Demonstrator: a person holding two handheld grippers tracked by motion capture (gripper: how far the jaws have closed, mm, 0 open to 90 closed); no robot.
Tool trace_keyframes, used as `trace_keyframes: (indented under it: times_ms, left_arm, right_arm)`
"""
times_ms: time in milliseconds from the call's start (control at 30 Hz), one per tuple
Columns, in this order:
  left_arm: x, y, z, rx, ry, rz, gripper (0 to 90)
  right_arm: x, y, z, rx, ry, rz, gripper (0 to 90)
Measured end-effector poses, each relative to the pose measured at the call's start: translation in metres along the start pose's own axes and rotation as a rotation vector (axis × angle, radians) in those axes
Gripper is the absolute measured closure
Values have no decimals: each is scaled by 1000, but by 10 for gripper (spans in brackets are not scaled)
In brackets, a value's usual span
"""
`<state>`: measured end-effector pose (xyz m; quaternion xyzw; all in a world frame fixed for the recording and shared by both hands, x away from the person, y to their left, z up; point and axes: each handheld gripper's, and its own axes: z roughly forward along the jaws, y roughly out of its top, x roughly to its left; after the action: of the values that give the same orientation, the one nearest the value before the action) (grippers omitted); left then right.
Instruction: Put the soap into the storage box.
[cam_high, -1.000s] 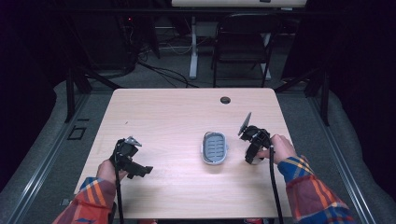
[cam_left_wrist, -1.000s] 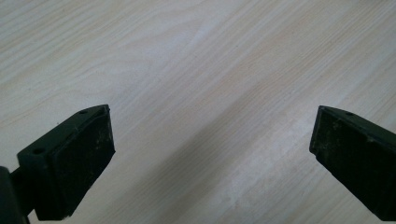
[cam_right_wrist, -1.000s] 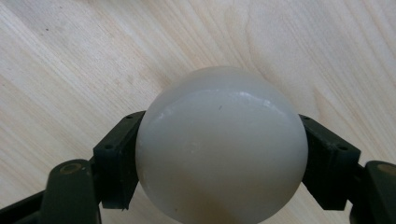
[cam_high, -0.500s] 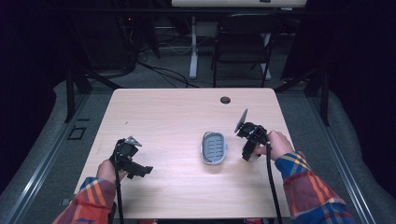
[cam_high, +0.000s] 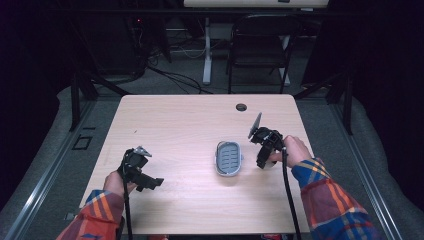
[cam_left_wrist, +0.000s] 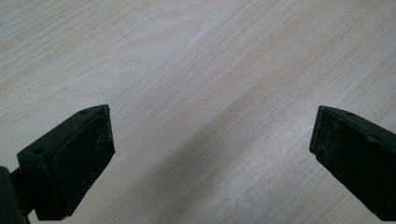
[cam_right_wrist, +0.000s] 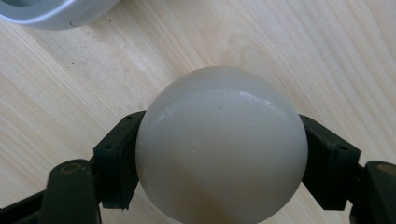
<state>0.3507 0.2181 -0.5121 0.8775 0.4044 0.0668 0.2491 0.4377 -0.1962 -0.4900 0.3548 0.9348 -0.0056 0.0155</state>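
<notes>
In the right gripper view, the right tongs (cam_right_wrist: 219, 158) are clenched on a smooth, off-white rounded bar of soap (cam_right_wrist: 220, 144) that sits in the centre and lower half of the frame, with one black jaw pressed against each of its sides. Above it, in the upper left corner of that frame, the pale rim of a grey soap dish (cam_right_wrist: 51, 14) shows, apart from the soap. In the high view the right tongs (cam_high: 261, 161) sit right of centre, just to the right of the soap dish (cam_high: 228, 158), which lies on the light wooden table (cam_high: 190, 120); the soap itself is too small to make out there. The left tongs (cam_high: 155, 183) are at the lower left of the high view, low over the table and well apart from the dish. In the left gripper view they (cam_left_wrist: 205, 158) stand released, jaws wide with only bare wood between them.
</notes>
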Motion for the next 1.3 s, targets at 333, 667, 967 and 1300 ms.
trace_keyframes:
  times_ms: [333, 667, 967, 1300]
  left_arm:
    - [0, 0, 0, 1, -3, -2, 0]
    - [0, 0, 0, 0, -3, -1, 0]
    - [0, 0, 0, 3, -5, 0, 0]
    - [1, -1, 0, 4, -5, 1, 0]
  right_arm:
    - [1, 8, -9, -4, -14, -7, 246]
    - [2, 15, -23, -6, -27, -23, 246]
    - [8, 26, -31, -24, -31, -44, 246]
    - [16, 40, -36, -26, -35, -74, 246]
